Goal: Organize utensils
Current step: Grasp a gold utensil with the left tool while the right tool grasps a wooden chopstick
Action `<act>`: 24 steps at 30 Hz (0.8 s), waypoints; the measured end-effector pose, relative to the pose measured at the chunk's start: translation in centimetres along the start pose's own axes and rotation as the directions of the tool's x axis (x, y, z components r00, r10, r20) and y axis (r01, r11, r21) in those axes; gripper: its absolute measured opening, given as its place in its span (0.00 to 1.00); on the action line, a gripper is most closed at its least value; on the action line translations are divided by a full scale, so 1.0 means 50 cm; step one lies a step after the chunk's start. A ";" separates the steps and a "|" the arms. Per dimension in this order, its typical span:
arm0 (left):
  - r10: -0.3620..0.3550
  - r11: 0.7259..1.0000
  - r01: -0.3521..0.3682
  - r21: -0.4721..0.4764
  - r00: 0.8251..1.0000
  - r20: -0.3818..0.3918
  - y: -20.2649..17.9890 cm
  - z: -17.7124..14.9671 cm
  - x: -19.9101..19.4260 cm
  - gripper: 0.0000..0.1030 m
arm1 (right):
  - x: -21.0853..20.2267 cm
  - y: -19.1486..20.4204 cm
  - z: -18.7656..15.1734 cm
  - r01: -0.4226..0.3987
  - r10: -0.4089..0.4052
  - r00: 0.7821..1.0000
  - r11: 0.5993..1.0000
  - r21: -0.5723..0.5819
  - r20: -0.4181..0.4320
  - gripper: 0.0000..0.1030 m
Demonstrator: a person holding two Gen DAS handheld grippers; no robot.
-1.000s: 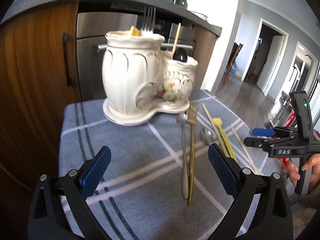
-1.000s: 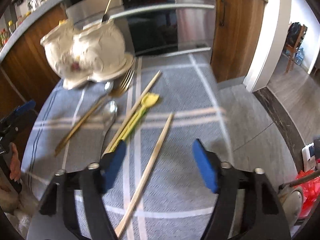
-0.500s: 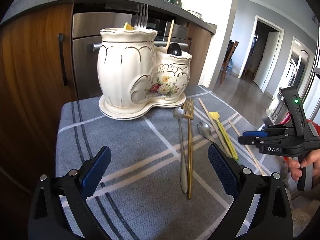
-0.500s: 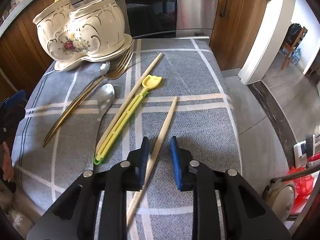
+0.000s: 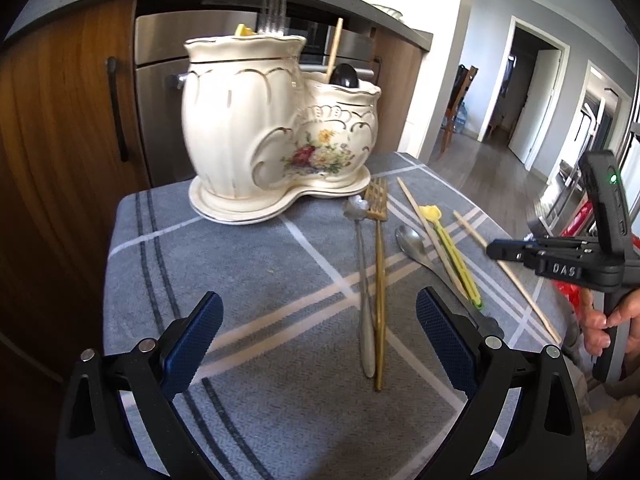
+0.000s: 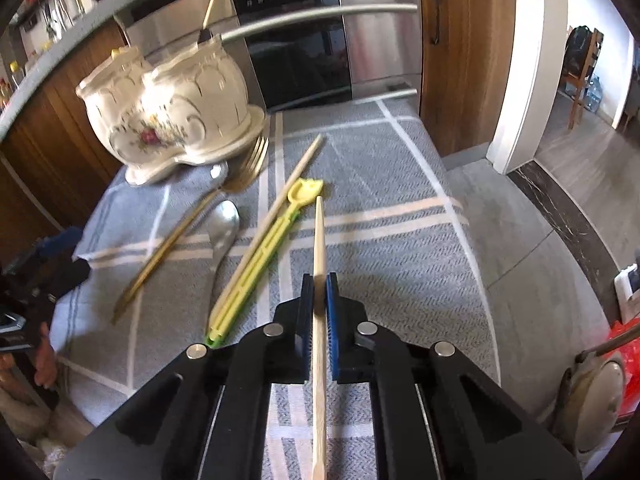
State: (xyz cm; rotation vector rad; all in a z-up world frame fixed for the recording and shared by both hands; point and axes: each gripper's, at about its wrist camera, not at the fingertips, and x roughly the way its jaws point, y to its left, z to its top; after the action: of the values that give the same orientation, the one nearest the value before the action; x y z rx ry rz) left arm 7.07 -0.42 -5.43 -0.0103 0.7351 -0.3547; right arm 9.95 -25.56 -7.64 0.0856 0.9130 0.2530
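Observation:
My right gripper (image 6: pixel 319 280) is shut on a wooden chopstick (image 6: pixel 319 236), its far end over the cloth; it shows from the side in the left wrist view (image 5: pixel 496 249). My left gripper (image 5: pixel 318 320) is open and empty above the cloth. A cream two-pot ceramic holder (image 5: pixel 276 128) (image 6: pixel 168 112) stands at the back and holds a fork, a yellow piece and a dark spoon. On the cloth lie a gold fork (image 5: pixel 379 264) (image 6: pixel 192 224), a silver spoon (image 5: pixel 362 280), a second spoon (image 6: pixel 224 232), a yellow-green utensil (image 6: pixel 256 268) and another chopstick (image 6: pixel 296 176).
A grey checked cloth (image 5: pixel 248 280) covers a small table. Wooden cabinets (image 5: pixel 60 128) and a steel oven (image 6: pixel 304 48) stand right behind it. The table's right edge drops to the floor (image 6: pixel 560 240). A red bag (image 6: pixel 624 344) is at the far right.
My right gripper has closed on the chopstick and lifted it off the cloth, now aligned along the fingers. My left gripper stayed open and shifted slightly.

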 end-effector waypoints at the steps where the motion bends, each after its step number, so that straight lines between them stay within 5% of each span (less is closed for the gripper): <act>1: -0.002 1.000 0.002 0.003 1.000 -0.002 -0.004 0.001 0.002 0.94 | -0.008 -0.002 0.002 -0.012 0.012 1.000 1.000 0.003 0.016 0.06; 12: -0.043 0.999 0.043 0.000 0.998 -0.043 -0.043 0.019 0.035 0.90 | -0.057 -0.012 0.014 -0.068 0.068 0.991 0.998 0.000 0.116 0.06; 17: -0.110 0.994 0.109 -0.009 0.990 -0.090 -0.070 0.035 0.057 0.68 | -0.069 -0.026 0.015 -0.090 0.087 0.986 0.996 0.010 0.140 0.06; 24: -0.124 0.991 0.131 0.040 0.982 -0.141 -0.136 0.060 0.112 0.55 | -0.075 -0.050 0.006 -0.105 0.099 0.984 0.994 0.031 0.151 0.06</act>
State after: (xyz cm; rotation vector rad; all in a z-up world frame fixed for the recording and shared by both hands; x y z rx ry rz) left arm 10.76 -8.98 -5.96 0.0138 0.8647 -0.4996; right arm 8.46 -28.90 -5.03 0.1851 0.7651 0.3199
